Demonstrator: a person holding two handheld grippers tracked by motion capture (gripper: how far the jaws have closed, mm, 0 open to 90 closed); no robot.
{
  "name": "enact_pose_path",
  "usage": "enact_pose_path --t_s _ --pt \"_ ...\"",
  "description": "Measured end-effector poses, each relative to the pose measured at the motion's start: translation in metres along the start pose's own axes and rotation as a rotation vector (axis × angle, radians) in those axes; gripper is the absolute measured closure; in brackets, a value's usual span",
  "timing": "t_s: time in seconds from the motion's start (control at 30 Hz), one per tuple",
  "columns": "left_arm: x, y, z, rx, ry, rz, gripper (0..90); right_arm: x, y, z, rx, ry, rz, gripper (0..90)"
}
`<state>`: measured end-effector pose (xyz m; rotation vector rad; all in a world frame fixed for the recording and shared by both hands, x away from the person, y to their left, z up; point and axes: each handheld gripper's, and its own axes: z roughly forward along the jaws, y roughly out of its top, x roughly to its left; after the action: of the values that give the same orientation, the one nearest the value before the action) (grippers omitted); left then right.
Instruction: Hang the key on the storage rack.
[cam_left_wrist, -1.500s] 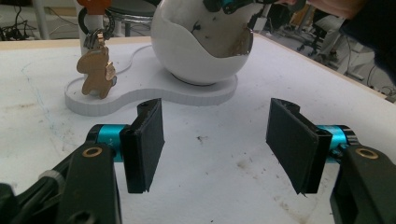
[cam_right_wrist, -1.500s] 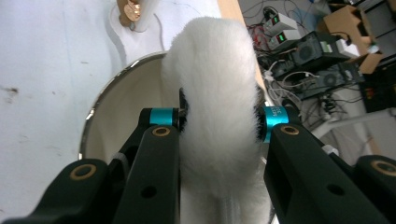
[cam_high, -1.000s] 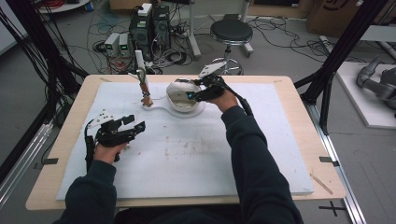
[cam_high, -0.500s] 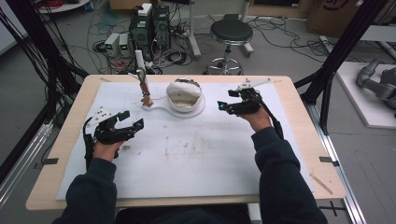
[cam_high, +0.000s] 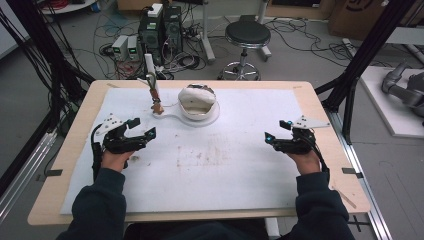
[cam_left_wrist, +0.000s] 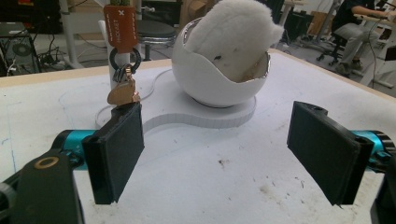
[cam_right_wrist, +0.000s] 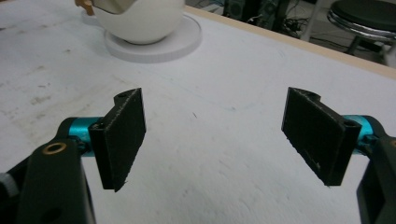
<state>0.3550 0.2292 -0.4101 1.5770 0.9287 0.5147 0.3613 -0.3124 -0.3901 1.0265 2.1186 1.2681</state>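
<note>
White egg-shaped bowl (cam_high: 198, 102) sits at twelve o'clock; your left gripper (cam_high: 139, 131) and right gripper (cam_high: 274, 137) have just spread wide, pinching nothing.

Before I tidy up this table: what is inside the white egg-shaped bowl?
A fluffy white plush piece fills the white egg-shaped bowl and bulges above its jagged rim. A shiny metallic lining edges the opening. Whatever lies beneath the plush is covered.
</note>
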Motion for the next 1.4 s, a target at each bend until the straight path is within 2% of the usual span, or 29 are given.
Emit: enact_pose_path --t_s 0.23,0.6,0.93,1.4 --pt "-0.004 0.0 0.0 0.004 -0.004 0.01 18.9 -0.007 -0.011 -0.012 -0.012 -0.041 -0.013 21.5" --pt "-0.016 -0.003 0.001 0.03 -0.027 0.046 19.7 -0.001 -0.015 -0.012 0.011 -0.071 -0.041 21.5" --pt "-0.015 -0.006 0.002 0.038 -0.028 0.036 20.3 -0.003 -0.019 -0.009 0.025 -0.072 -0.02 21.5" --pt "-0.013 -0.007 0.0 0.03 -0.018 0.028 20.5 -0.004 -0.018 -0.009 0.012 -0.068 -0.014 21.5"
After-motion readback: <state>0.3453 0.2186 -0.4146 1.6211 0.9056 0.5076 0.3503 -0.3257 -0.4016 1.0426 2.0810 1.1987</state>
